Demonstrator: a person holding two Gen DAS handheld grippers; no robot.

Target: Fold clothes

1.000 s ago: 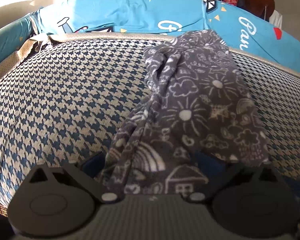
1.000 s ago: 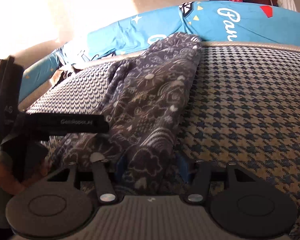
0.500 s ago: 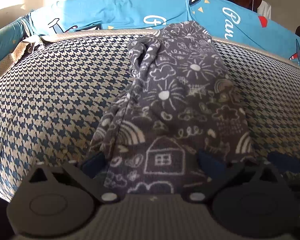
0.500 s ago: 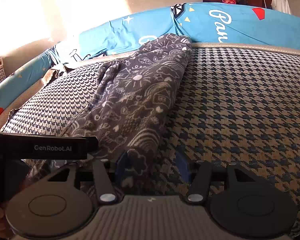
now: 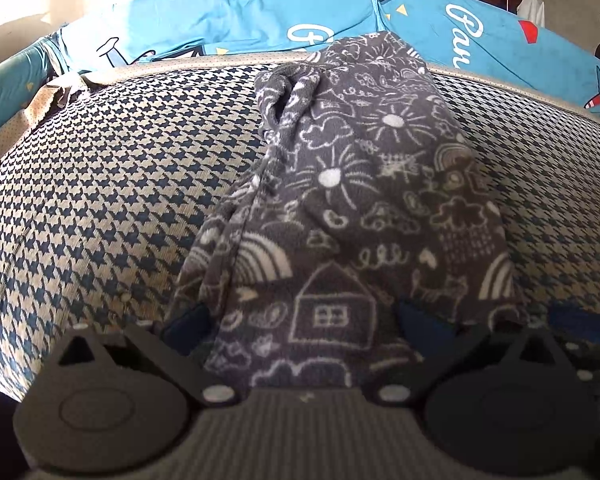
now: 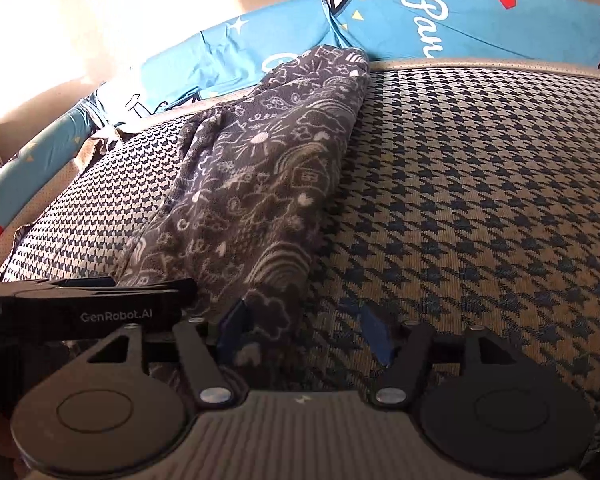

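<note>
Broadly, a houndstooth-patterned mattress (image 5: 100,184) is filling both views, with blue printed bedding (image 5: 236,16) running along its far edge. Across it a grey garment with white doodle print (image 5: 364,184) is lying as a long folded strip, stretching from the far edge, where its end is touching the blue bedding, down to the near edge under both grippers; its left side is bunching into a rolled fold.

At the near end, the left gripper (image 5: 300,320) is standing with its blue fingers wide, the cloth's near end lying between them; I cannot tell whether the pads are pressing on it. In the right wrist view, the right gripper (image 6: 304,332) is opening its jaws: the garment's near right corner is lying against the left finger (image 6: 234,326), while the other finger is sitting clear over bare mattress.
</note>
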